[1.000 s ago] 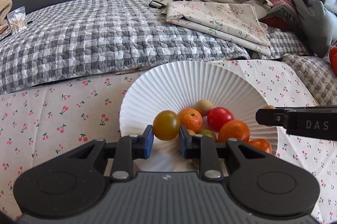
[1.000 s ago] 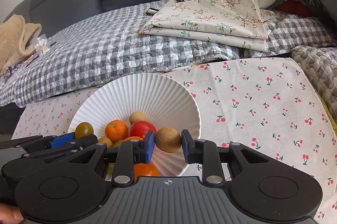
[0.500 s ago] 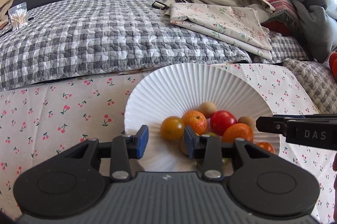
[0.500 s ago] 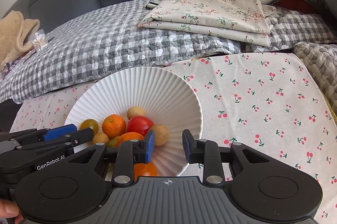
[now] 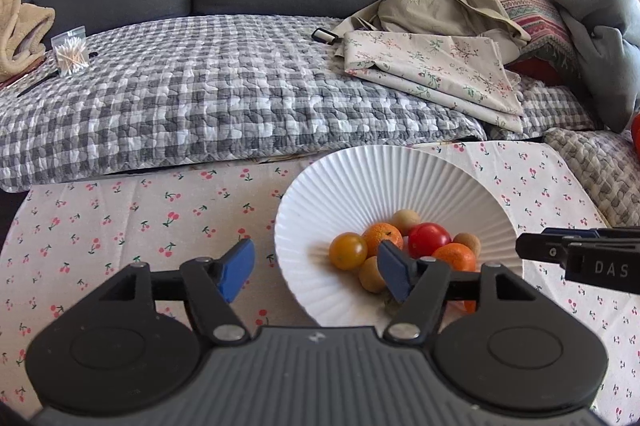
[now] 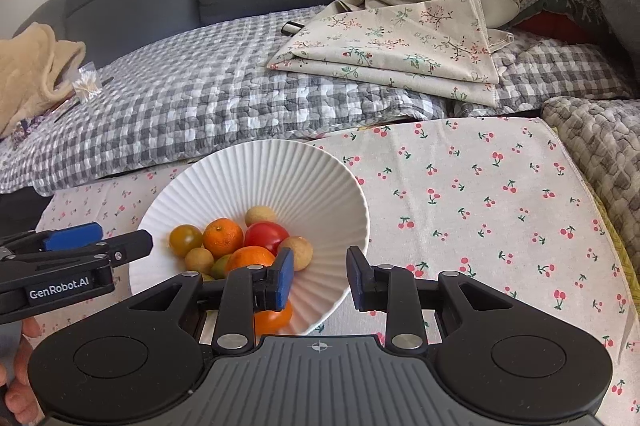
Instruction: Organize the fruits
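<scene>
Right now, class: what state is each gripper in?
Left gripper: jaws opening, wide apart, holding nothing.
Right gripper: jaws slightly apart, holding nothing.

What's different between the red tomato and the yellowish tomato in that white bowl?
Colour: the red tomato is bright red, while the yellowish tomato is amber with a brownish tinge.
Place: the red tomato sits mid-pile, while the yellowish tomato lies at the pile's left edge.
Both are round, smooth and glossy, and both lie in the white bowl.

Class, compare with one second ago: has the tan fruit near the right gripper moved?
Yes. The tan fruit has dropped from between the right gripper fingers, leftward into the white bowl, now against the red tomato.
</scene>
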### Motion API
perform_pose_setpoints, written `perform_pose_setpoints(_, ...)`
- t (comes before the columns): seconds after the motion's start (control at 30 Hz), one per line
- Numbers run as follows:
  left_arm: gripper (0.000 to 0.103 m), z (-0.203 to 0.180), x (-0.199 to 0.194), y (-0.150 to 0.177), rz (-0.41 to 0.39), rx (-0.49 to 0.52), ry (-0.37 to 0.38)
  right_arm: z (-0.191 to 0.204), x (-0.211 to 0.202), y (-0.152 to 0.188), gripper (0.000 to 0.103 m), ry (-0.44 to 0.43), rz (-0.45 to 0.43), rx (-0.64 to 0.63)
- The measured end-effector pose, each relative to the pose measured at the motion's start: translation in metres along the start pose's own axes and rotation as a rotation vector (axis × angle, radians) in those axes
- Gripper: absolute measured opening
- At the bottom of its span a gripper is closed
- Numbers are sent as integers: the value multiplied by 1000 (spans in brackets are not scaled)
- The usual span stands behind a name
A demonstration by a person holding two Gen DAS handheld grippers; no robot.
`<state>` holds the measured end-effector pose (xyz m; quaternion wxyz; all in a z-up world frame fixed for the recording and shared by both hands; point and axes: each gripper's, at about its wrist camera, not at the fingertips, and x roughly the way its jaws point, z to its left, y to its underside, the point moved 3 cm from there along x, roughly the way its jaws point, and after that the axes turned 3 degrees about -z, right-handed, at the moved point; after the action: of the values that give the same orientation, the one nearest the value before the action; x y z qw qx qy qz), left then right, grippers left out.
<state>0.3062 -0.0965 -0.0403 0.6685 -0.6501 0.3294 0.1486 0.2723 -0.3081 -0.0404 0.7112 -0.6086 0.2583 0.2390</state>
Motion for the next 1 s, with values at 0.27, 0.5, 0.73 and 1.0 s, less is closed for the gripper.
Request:
perform_pose_setpoints(0.27, 79, 7, -41, 5, -9, 2, -66, 11, -33, 3, 29, -23, -33, 14)
perform_pose_setpoints(0.5, 86, -5, -83, 17, -40, 23, -124, 34, -69, 10, 31, -64, -37, 15)
perform_pose_setpoints(0.73, 91, -10, -126, 34, -57, 4, -112, 53, -103, 24, 47, -57, -49, -58)
perform_pose_setpoints(1.0, 98, -6, -174, 46, -106, -21, -84, 57, -150, 45, 74, -44, -90, -86)
